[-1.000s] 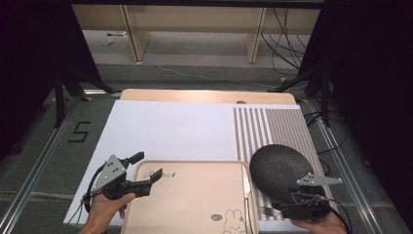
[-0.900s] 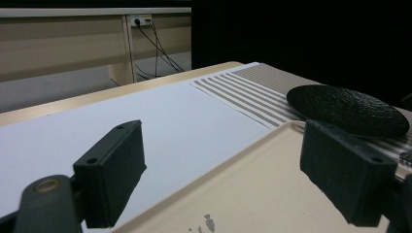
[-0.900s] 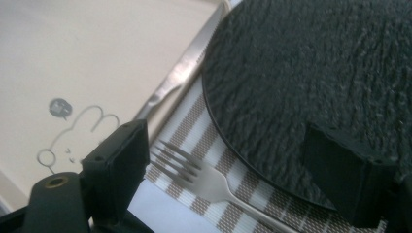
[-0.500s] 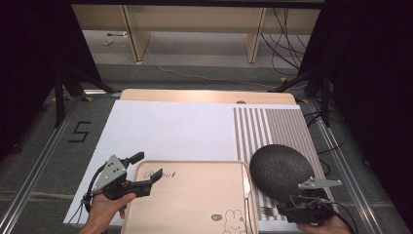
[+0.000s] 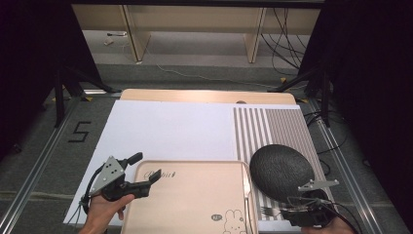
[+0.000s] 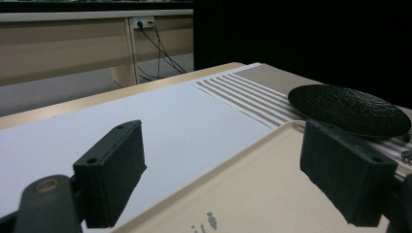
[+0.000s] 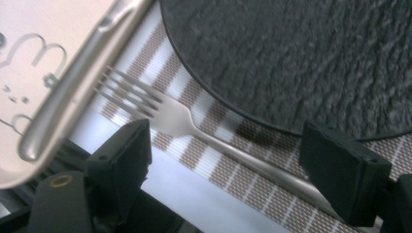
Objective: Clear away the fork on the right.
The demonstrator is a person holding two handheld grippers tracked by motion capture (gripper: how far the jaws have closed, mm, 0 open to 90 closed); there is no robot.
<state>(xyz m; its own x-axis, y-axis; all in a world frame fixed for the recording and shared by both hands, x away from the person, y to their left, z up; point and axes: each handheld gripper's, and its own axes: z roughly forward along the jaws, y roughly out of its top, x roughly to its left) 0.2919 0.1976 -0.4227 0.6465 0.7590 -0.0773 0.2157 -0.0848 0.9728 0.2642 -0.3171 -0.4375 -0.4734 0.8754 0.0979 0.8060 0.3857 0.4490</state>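
A beige tray (image 5: 195,195) with a rabbit print lies at the table's near edge. My left gripper (image 5: 145,168) is open at the tray's far left corner, one jaw over the white sheet (image 6: 145,116) and the other over the tray (image 6: 243,194). A black textured plate (image 5: 281,170) rests on the striped mat (image 5: 272,126) right of the tray. A silver fork (image 5: 268,212) lies on the mat between plate and tray. My right gripper (image 5: 297,214) is open and low over the fork (image 7: 170,114), its jaws on either side of the handle without touching it.
The tray's raised rim (image 7: 73,92) runs close to the fork's tines. The plate's edge (image 7: 301,58) sits just beyond the fork. Bare white sheet (image 5: 170,131) covers the far left of the table. Cables and shelving stand on the floor behind.
My right gripper has drawn back toward the table's near edge, off the plate's rim and down over the fork. The left gripper has stayed where it was.
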